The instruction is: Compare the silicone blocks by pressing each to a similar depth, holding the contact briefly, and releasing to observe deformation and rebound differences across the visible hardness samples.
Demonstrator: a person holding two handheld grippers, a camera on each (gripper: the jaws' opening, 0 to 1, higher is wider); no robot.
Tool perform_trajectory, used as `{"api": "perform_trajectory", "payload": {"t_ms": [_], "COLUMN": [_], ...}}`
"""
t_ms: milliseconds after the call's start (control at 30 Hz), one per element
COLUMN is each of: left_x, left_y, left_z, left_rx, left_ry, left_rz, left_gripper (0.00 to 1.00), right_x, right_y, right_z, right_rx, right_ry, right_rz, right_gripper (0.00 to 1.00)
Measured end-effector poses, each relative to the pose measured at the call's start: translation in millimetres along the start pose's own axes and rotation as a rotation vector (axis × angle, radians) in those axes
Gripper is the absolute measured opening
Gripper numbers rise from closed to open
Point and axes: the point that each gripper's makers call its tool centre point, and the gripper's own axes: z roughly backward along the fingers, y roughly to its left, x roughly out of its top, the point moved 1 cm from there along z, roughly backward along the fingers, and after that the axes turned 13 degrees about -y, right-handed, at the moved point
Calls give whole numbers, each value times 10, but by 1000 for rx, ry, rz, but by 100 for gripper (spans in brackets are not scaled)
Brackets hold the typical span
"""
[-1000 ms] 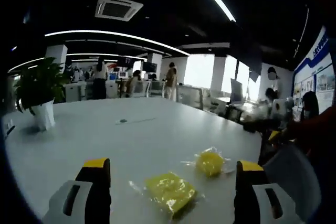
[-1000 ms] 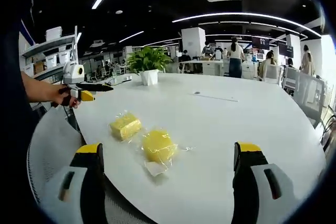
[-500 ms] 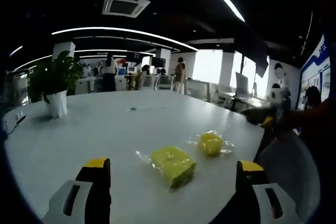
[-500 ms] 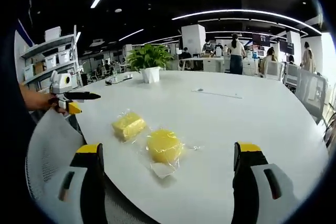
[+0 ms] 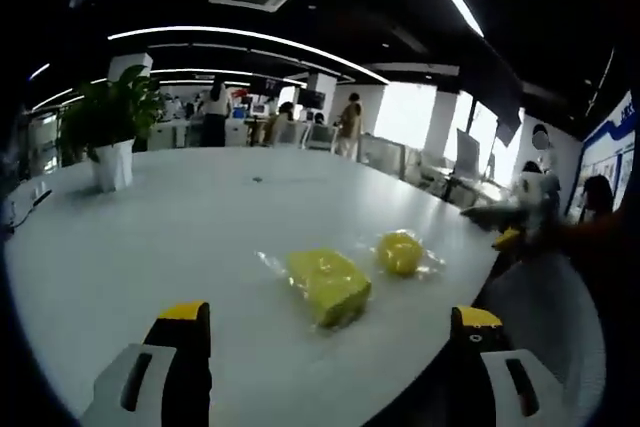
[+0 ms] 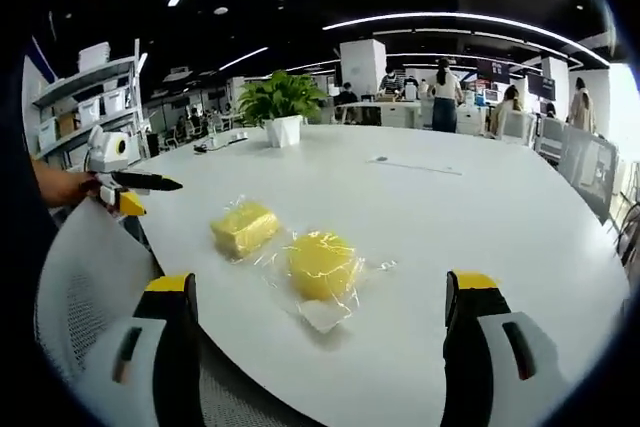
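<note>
On the round white table (image 6: 480, 217) we see two yellow silicone samples, each wrapped in clear plastic film. In the right gripper view, the rectangular yellow silicone block (image 6: 244, 228) lies near the table edge, and the round yellow silicone block (image 6: 321, 264) lies just beside it, to its right. In the left gripper view the same rectangular block (image 5: 329, 285) is the nearer one and the round block (image 5: 399, 252) is behind it, near the table edge. We hold the left gripper (image 5: 325, 367) above the table with its jaws wide apart and nothing between them. The right gripper (image 6: 322, 362) is also spread wide and holds nothing. Both grippers are apart from the blocks. A green plant in a white pot (image 6: 283, 110) stands farther on the table.
</note>
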Motion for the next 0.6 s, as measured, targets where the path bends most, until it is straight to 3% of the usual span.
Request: {"api": "perform_trajectory", "payload": {"t_ms": [100, 167, 233, 300, 400, 433, 533, 600], "left_x": [-44, 3, -24, -43, 35, 10, -32, -35], "left_y": [37, 48, 62, 84, 137, 142, 147, 112], "left_z": [23, 8, 5, 29, 89, 114, 115, 66], "left_rx": [9, 19, 26, 62, 89, 84, 93, 65], "left_ry": [5, -23, -11, -8, -58, -50, -26, -11], "left_rz": [-1, -10, -20, 59, 97, 71, 90, 21], "left_gripper": [100, 100, 100, 100, 100, 100, 100, 100], "right_x": [-58, -52, -79, -82, -99, -87, -87, -87], "right_y": [-14, -8, -32, -26, -62, -61, -12, -22], "right_z": [16, 6, 15, 16, 35, 30, 4, -1], "right_rx": [-5, -3, -12, -17, -33, -30, -2, -4], "right_ry": [-7, -7, 26, 26, 38, 29, 31, 33], "right_rz": [-102, -68, -1, 4, -1, 16, 38, 49], "right_gripper": [96, 96, 96, 96, 96, 96, 96, 96]}}
